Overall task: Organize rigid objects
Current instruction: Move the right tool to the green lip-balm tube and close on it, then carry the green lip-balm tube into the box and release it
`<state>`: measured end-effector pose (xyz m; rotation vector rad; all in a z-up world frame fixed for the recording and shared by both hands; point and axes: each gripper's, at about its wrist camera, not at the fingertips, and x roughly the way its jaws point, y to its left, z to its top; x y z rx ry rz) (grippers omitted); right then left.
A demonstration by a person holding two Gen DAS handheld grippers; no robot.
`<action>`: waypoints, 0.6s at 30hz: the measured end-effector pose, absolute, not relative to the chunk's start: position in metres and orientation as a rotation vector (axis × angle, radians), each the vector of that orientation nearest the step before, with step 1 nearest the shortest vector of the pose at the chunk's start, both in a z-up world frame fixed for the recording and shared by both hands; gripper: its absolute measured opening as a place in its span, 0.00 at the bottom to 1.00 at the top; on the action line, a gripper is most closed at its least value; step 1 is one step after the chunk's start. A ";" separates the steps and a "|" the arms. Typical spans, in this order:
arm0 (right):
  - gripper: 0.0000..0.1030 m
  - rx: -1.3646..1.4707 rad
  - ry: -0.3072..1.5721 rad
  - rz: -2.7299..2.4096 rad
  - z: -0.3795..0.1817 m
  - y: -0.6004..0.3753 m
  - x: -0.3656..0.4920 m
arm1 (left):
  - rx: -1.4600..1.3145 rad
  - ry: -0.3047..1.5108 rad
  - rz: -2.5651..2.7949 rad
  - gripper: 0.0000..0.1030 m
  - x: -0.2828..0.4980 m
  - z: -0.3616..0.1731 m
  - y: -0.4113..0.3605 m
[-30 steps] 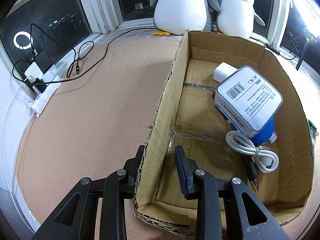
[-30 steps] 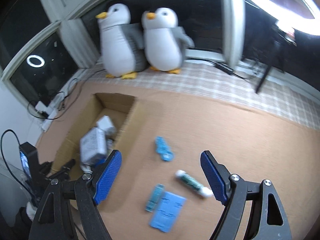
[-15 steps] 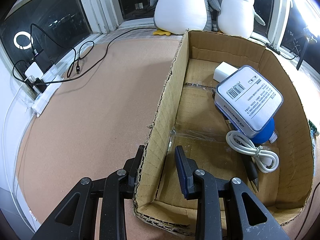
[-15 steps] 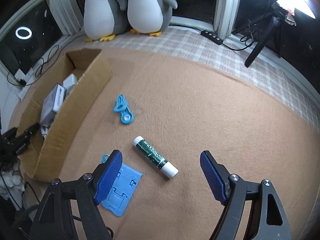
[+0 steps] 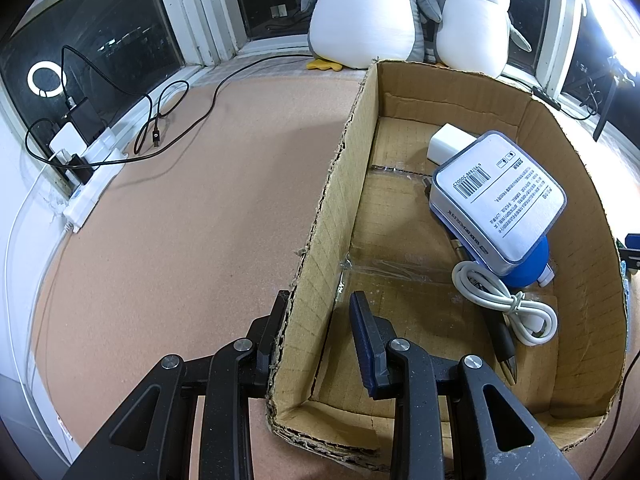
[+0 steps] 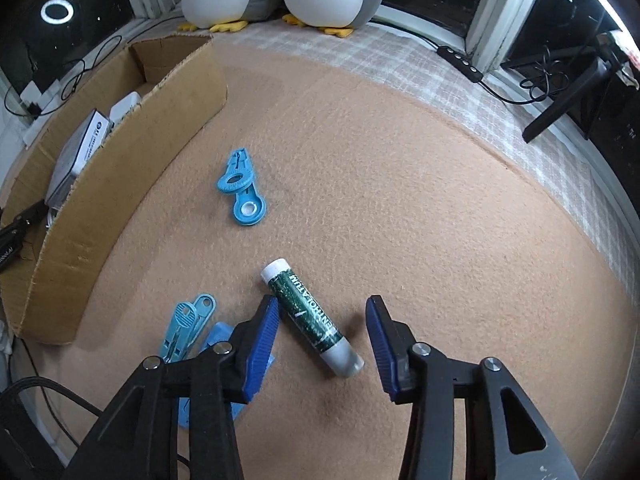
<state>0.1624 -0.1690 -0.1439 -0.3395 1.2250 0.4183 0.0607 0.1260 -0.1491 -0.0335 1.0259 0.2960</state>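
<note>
My left gripper (image 5: 320, 316) straddles the near left wall of the cardboard box (image 5: 332, 208), one finger outside, one inside; the outer finger touches the wall, the inner stands slightly off. The box holds a white-and-blue case (image 5: 500, 204), a white charger (image 5: 446, 146), a coiled white cable (image 5: 504, 300) and a pen (image 5: 502, 340). My right gripper (image 6: 322, 332) is open, low over the mat, with a green tube (image 6: 308, 316) lying between its fingers. A blue clip (image 6: 242, 188), a second blue clip (image 6: 188, 326) and a blue flat stand (image 6: 216, 364) lie nearby.
Two plush penguins (image 5: 368, 12) stand by the window behind the box. A power strip with chargers and cables (image 5: 88, 160) lies at the mat's left edge. A black stand (image 6: 568, 96) and a cable switch (image 6: 460, 62) are at the far right.
My right gripper has swung down and right from the box to the mat and now brackets the green tube. My left gripper has stayed at the box wall.
</note>
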 end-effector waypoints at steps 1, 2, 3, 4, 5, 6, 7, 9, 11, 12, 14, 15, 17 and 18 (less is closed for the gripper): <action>0.32 -0.342 1.227 0.419 -0.145 -0.168 0.163 | -0.034 1.026 0.296 0.31 0.060 -0.149 0.126; 0.30 -0.344 1.230 0.418 -0.146 -0.167 0.163 | -0.035 1.026 0.296 0.31 0.060 -0.149 0.126; 0.29 -0.341 1.229 0.419 -0.147 -0.166 0.164 | -0.034 1.026 0.296 0.31 0.060 -0.149 0.126; 0.27 -0.332 1.227 0.419 -0.147 -0.166 0.165 | -0.034 1.026 0.296 0.31 0.060 -0.149 0.126; 0.25 -0.323 1.229 0.420 -0.147 -0.167 0.165 | -0.034 1.026 0.296 0.31 0.060 -0.149 0.126; 0.24 -0.311 1.231 0.419 -0.147 -0.168 0.165 | -0.035 1.026 0.296 0.31 0.060 -0.149 0.126; 0.20 -0.306 1.231 0.417 -0.147 -0.168 0.165 | -0.036 1.026 0.296 0.31 0.060 -0.149 0.127; 0.14 -0.297 1.232 0.413 -0.146 -0.169 0.163 | -0.036 1.026 0.296 0.31 0.061 -0.149 0.126; 0.13 -0.286 1.232 0.410 -0.146 -0.171 0.161 | -0.035 1.026 0.296 0.31 0.060 -0.149 0.127; 0.13 -0.280 1.231 0.407 -0.146 -0.172 0.161 | -0.035 1.026 0.296 0.31 0.061 -0.149 0.127; 0.13 -0.251 1.231 0.397 -0.145 -0.175 0.160 | -0.035 1.026 0.295 0.31 0.061 -0.149 0.126; 0.13 -0.243 1.232 0.396 -0.145 -0.175 0.160 | -0.035 1.026 0.295 0.31 0.060 -0.149 0.127; 0.13 -0.223 1.231 0.393 -0.144 -0.177 0.159 | -0.036 1.026 0.295 0.31 0.060 -0.149 0.127; 0.13 -0.212 1.227 0.389 -0.141 -0.178 0.159 | -0.037 1.026 0.294 0.31 0.060 -0.149 0.127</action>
